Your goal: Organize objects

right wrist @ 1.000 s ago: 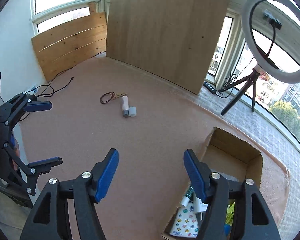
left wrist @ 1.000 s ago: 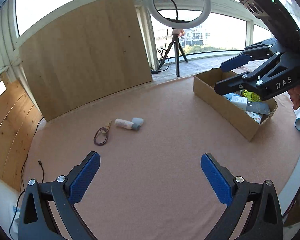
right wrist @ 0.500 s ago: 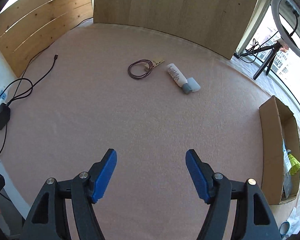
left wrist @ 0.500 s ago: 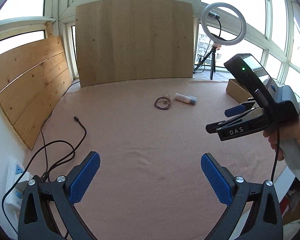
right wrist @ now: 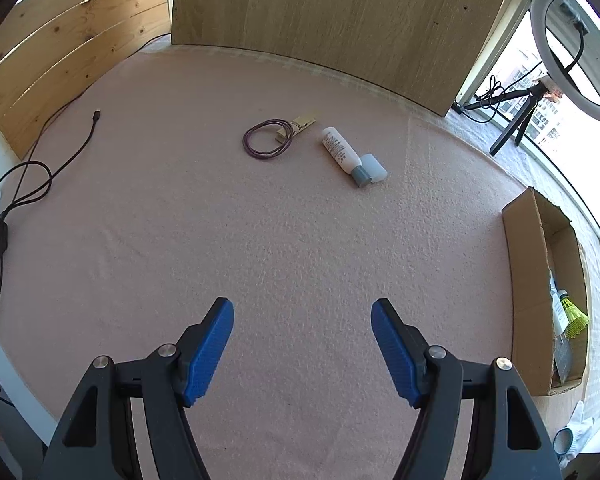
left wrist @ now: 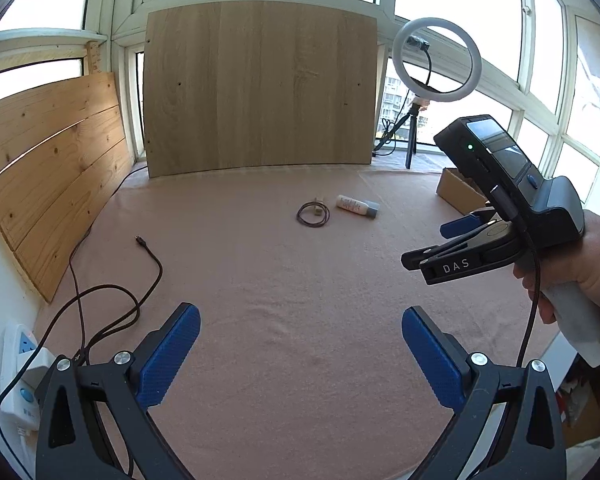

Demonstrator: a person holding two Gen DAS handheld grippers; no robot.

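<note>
On the pink cloth lie a white tube with a grey cap (right wrist: 342, 155) (left wrist: 356, 206), a small translucent cap (right wrist: 373, 167) beside it, and a coiled purple cable (right wrist: 266, 143) (left wrist: 313, 214) clipped by a wooden clothespin (right wrist: 298, 124). An open cardboard box (right wrist: 528, 264) (left wrist: 458, 190) at the right holds a yellow shuttlecock (right wrist: 575, 314) and packets. My right gripper (right wrist: 302, 342) hangs open over bare cloth, well short of the objects; it also shows in the left wrist view (left wrist: 428, 244), held by a hand. My left gripper (left wrist: 300, 344) is open with nothing between its fingers.
Wooden boards (left wrist: 260, 88) stand along the back and left. A black cable (left wrist: 112, 296) runs to a power strip (left wrist: 24, 364) at the left edge. A ring light on a tripod (left wrist: 436, 64) stands at the back right by the windows.
Both grippers swung left, away from the box, within the first half second, then held still. The right one now looks down at the tube and cable. Both stayed open and empty.
</note>
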